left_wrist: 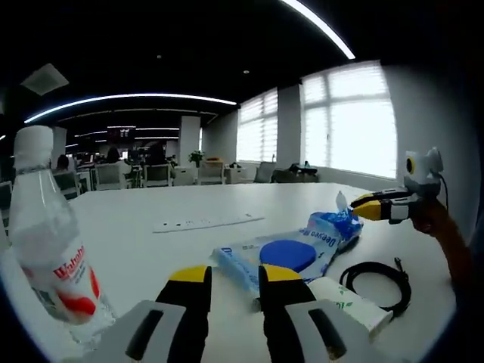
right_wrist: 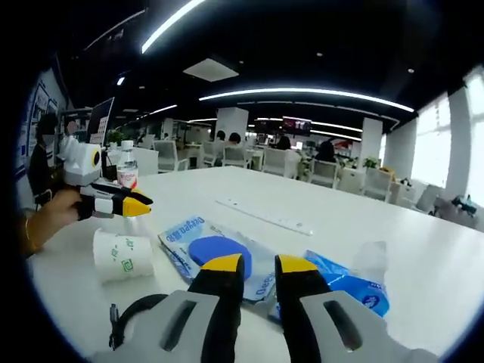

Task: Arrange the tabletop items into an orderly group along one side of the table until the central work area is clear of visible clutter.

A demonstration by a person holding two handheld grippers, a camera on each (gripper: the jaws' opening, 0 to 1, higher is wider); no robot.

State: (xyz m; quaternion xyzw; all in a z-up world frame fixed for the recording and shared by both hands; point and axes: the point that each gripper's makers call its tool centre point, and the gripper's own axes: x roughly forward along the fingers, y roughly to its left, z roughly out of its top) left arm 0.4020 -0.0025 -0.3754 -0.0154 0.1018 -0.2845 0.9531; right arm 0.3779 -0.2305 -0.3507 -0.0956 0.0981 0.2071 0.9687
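I am looking across an open-plan office with strip lights overhead, bright windows on one side and rows of chairs and desks behind a wide white worktop (left_wrist: 249, 208). In the left gripper view, my left gripper (left_wrist: 234, 283) sits low over the worktop with its yellow-tipped fingers (left_wrist: 189, 274) a little apart and nothing between them. Just ahead of them lies a flat clear packet (left_wrist: 261, 261) with a blue disc inside, and touching its far end a crumpled blue bag (left_wrist: 334, 227). To the left stands a water bottle (left_wrist: 47, 242), upright, with a red label. A white paper cup (left_wrist: 349, 301) lies on its side just beside the packet, and a coiled black cable (left_wrist: 376, 281) rests near it. A long white power strip (left_wrist: 208, 222) lies farther back, well apart from the rest. My right gripper (left_wrist: 363, 206) comes in from the right, fingers together, at the blue bag's edge; I cannot tell whether it touches the bag. In the right gripper view, its own fingers (right_wrist: 221, 266) look nearly together, empty, above the packet.
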